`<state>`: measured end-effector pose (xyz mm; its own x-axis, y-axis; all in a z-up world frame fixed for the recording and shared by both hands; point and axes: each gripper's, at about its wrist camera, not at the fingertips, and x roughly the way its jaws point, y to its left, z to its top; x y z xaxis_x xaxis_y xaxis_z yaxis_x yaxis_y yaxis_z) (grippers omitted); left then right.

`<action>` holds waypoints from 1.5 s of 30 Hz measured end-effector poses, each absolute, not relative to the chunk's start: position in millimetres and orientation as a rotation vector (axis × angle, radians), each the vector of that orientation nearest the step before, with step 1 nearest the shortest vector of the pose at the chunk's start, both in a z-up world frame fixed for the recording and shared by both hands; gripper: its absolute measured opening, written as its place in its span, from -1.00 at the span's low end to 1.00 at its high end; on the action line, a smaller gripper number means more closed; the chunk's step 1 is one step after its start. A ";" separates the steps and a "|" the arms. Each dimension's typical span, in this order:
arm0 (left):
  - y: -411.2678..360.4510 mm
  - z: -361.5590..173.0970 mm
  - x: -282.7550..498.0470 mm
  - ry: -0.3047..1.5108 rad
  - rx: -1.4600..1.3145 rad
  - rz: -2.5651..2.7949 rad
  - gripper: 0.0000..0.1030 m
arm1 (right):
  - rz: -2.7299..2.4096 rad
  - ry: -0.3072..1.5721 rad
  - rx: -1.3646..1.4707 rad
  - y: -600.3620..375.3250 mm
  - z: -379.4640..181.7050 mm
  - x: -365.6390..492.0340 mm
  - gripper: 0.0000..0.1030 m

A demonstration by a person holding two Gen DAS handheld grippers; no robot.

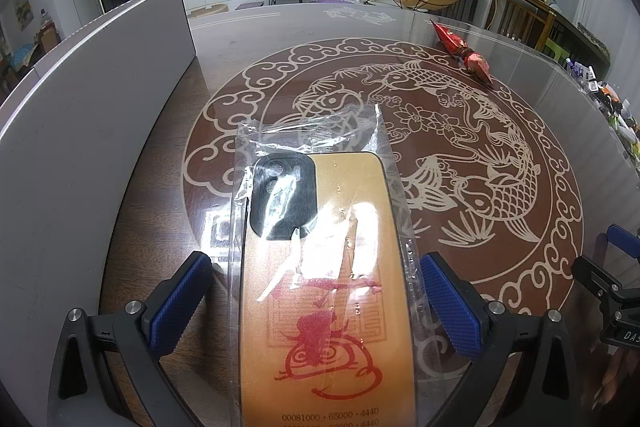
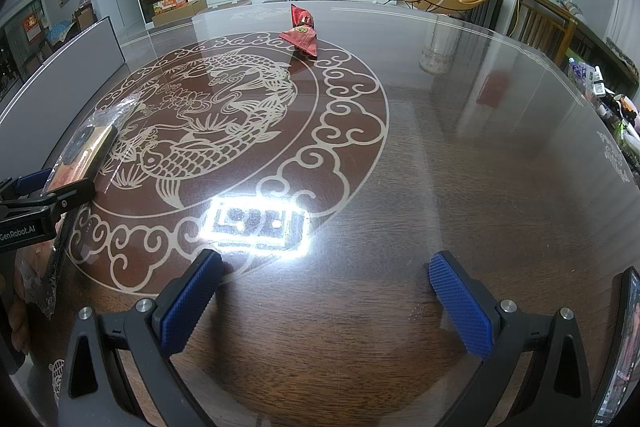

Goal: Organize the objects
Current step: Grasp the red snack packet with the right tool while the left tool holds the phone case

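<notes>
An orange phone case in a clear plastic bag [image 1: 320, 267] lies between the open fingers of my left gripper [image 1: 316, 303]; the blue pads stand a little apart from the bag on both sides. It has a black camera cutout and a red print. In the right wrist view the case [image 2: 86, 151] and the left gripper [image 2: 48, 197] show at the far left. A red cloth pouch [image 1: 464, 53] lies far across the table, and it also shows in the right wrist view [image 2: 303, 33]. My right gripper [image 2: 324, 303] is open and empty over bare table.
The glass-topped wooden table [image 2: 460, 167] carries a fish paper-cut pattern. A grey upright panel [image 1: 92, 99] runs along the left edge. A phone [image 2: 618, 347] stands at the right edge of the right wrist view. Clutter lies off the table's right side.
</notes>
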<state>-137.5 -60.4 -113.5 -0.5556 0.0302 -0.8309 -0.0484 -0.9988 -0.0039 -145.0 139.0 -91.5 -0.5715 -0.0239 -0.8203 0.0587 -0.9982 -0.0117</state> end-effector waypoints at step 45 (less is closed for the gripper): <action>-60.4 -114.5 -138.1 0.036 -1.447 2.725 1.00 | -2.637 -0.039 1.467 138.6 -78.2 -230.5 1.00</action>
<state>-138.1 -60.4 -114.5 -0.5587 0.0388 -0.8284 -0.0604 -0.9982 -0.0059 -230.5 138.6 -78.2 -0.5214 -0.1203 -0.8448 0.0955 -0.9920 0.0824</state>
